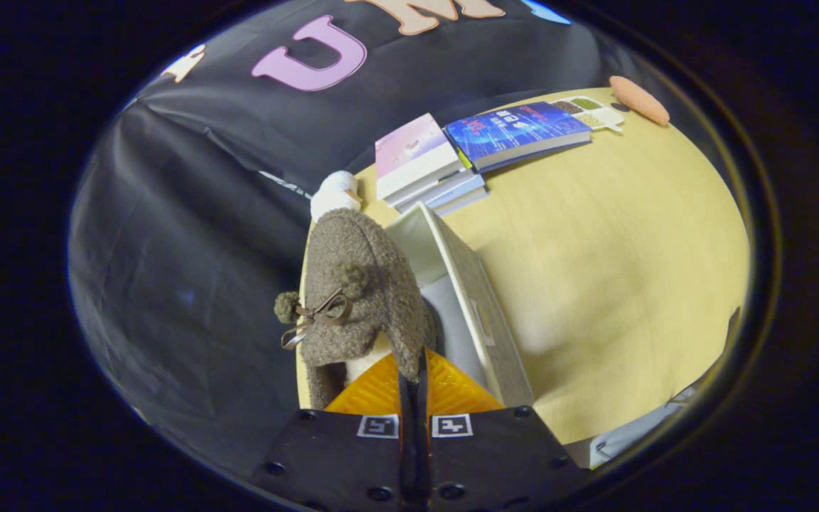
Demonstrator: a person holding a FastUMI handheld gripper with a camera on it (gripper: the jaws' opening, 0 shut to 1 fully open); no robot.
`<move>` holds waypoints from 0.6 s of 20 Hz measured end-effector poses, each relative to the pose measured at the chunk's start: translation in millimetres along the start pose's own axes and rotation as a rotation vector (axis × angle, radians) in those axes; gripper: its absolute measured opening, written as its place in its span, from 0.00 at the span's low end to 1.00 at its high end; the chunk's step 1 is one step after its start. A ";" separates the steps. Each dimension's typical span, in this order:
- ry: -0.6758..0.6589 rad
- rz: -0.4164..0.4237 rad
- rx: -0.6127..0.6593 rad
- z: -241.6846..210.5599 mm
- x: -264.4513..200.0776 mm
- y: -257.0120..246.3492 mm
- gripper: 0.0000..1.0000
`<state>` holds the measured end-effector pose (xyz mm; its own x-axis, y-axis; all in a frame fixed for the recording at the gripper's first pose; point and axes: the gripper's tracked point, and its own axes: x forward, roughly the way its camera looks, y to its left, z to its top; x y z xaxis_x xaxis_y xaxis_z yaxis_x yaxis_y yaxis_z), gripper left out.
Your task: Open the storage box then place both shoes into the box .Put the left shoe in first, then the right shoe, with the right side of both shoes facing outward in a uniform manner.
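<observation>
A brown fuzzy shoe (360, 284) with a small bow and pompoms hangs in front of me. My gripper (413, 366) is shut on the thin rim of its opening, and the fingers almost meet. The shoe is lifted off the table, its toe pointing away from me. I cannot tell whether it is the left or the right shoe. Right beside it stands the white storage box (477, 299), open, with its pale grey inside showing next to the shoe. The other shoe may be the brown fuzz (320, 384) just below the held one, mostly hidden.
On the yellow wooden table (608, 256), beyond the box, lie a stack of books (420, 160) and a blue book (520, 128). A small compartment tray (591, 110) and an orange oval pad (638, 99) lie farther off. A white object (336, 193) sits behind the shoe.
</observation>
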<state>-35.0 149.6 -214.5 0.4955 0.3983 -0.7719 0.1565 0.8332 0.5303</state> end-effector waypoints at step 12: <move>0.019 -0.245 -0.073 -21.4 43.4 -32.4 0.04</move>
<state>-36.9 148.0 -272.6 0.4343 0.1875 -0.8810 0.2077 0.9309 0.3005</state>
